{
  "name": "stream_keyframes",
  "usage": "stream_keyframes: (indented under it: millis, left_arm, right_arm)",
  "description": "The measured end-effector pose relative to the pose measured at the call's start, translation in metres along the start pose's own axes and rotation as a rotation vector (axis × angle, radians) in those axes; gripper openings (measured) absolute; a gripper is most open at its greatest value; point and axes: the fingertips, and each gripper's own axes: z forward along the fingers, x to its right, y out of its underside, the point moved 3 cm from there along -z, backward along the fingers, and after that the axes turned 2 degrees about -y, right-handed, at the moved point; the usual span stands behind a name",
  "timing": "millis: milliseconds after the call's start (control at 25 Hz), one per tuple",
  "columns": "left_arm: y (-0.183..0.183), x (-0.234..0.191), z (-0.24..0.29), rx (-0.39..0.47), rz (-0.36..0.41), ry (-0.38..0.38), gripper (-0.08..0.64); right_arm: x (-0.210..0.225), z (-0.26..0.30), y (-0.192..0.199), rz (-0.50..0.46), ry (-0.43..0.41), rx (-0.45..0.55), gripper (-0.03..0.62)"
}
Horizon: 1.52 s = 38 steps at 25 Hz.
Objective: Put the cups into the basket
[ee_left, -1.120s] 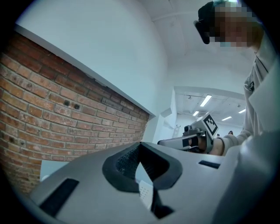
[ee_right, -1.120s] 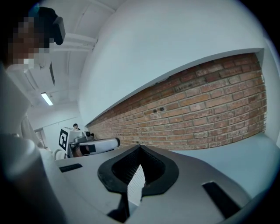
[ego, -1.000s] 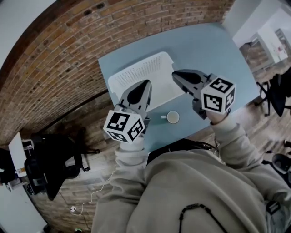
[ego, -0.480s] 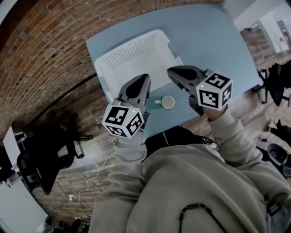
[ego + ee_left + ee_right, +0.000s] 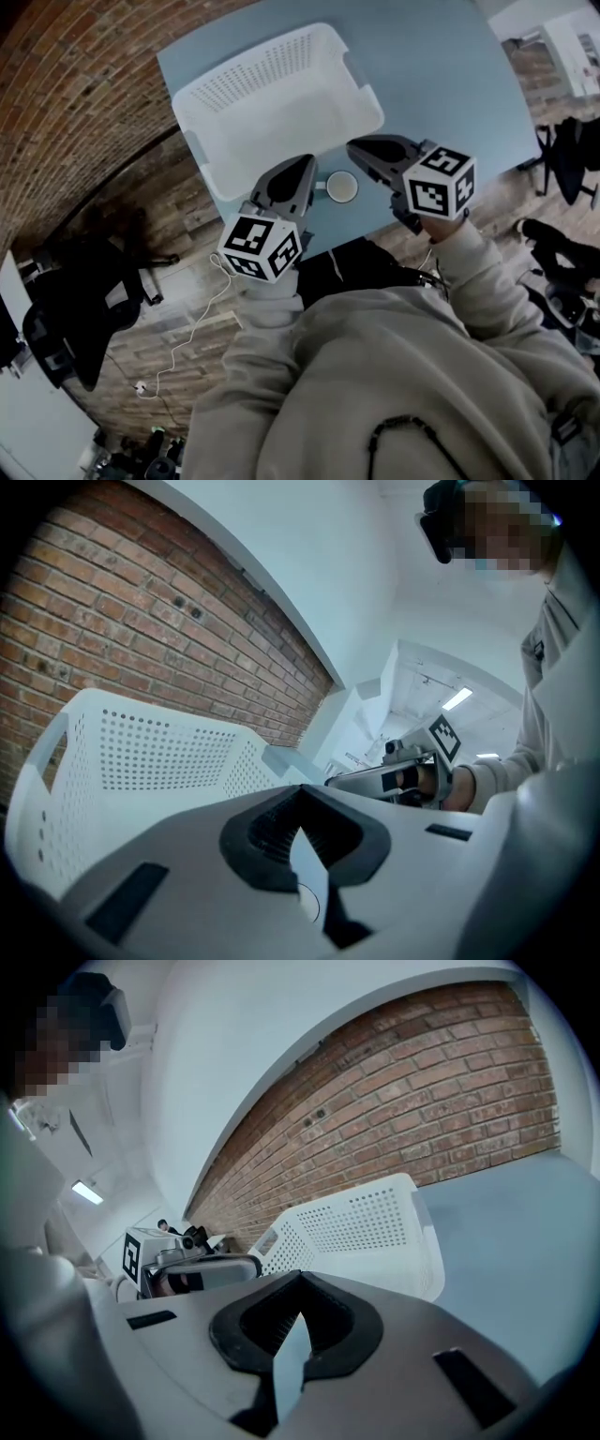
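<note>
A single white cup (image 5: 341, 187) with its handle to the left stands on the blue table (image 5: 441, 75) near the front edge. Behind it sits the empty white perforated basket (image 5: 277, 108), also in the left gripper view (image 5: 141, 761) and the right gripper view (image 5: 366, 1232). My left gripper (image 5: 302, 167) hangs just left of the cup with its jaws shut and nothing in them (image 5: 300, 794). The right gripper (image 5: 356, 150) is just right of the cup, jaws shut and empty (image 5: 300, 1279). Both point towards the basket, and each shows in the other's view.
The table's front edge runs just under both grippers. A brick wall (image 5: 422, 1101) rises behind the basket. Black office chairs (image 5: 80, 319) stand on the floor at left, another at right (image 5: 572, 150). A white cable (image 5: 187, 347) trails across the floor.
Both grippers have come down towards the table and now flank the cup closely. The basket and the cup have not moved on the table. The jaws stayed shut.
</note>
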Motion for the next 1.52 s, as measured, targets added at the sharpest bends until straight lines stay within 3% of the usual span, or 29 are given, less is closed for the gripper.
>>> stream_keyframes:
  millis: [640,920,1320,1520]
  left_arm:
    - [0.091,-0.014,0.01,-0.146,-0.067,-0.017,-0.003]
    - [0.113,-0.019,0.014,-0.18,-0.082,-0.023,-0.003]
    - [0.139,-0.024,0.012,-0.214,-0.118,-0.029,-0.003]
    - [0.149,-0.036,0.003,-0.229,-0.13,-0.053,-0.003]
  right_arm:
    - [0.034,0.019,0.073,0.081,0.05,-0.12,0.008]
    - [0.043,0.028,0.112,0.105,0.053,-0.245,0.011]
    - [0.069,0.035,0.157,0.179,0.108,-0.359,0.229]
    - [0.077,0.042,0.17,0.197,0.118,-0.385,0.239]
